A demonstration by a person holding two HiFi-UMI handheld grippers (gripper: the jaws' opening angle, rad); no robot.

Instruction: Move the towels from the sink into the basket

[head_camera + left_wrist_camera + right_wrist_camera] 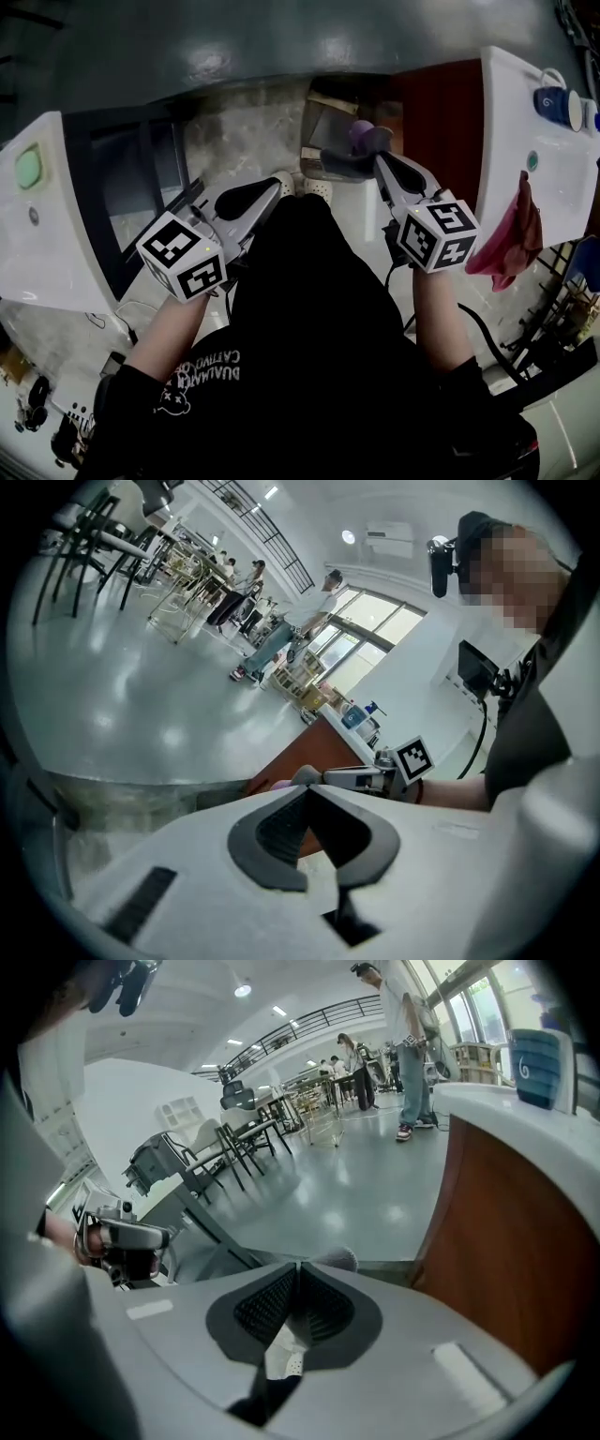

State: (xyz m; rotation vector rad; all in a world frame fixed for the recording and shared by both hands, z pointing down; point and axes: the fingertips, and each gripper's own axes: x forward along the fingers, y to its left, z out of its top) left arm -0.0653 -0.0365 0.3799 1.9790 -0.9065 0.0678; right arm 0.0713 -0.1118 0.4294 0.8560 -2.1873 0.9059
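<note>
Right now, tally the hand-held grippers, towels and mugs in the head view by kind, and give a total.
Hand-held grippers: 2, left hand-held gripper, right hand-held gripper
Towels: 1, red towel over the sink edge
Mugs: 1, blue mug
Total: 4

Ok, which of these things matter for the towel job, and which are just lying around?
Job: red towel over the sink rim; left gripper; right gripper.
Lying about: blue mug; green pad on the white unit.
</note>
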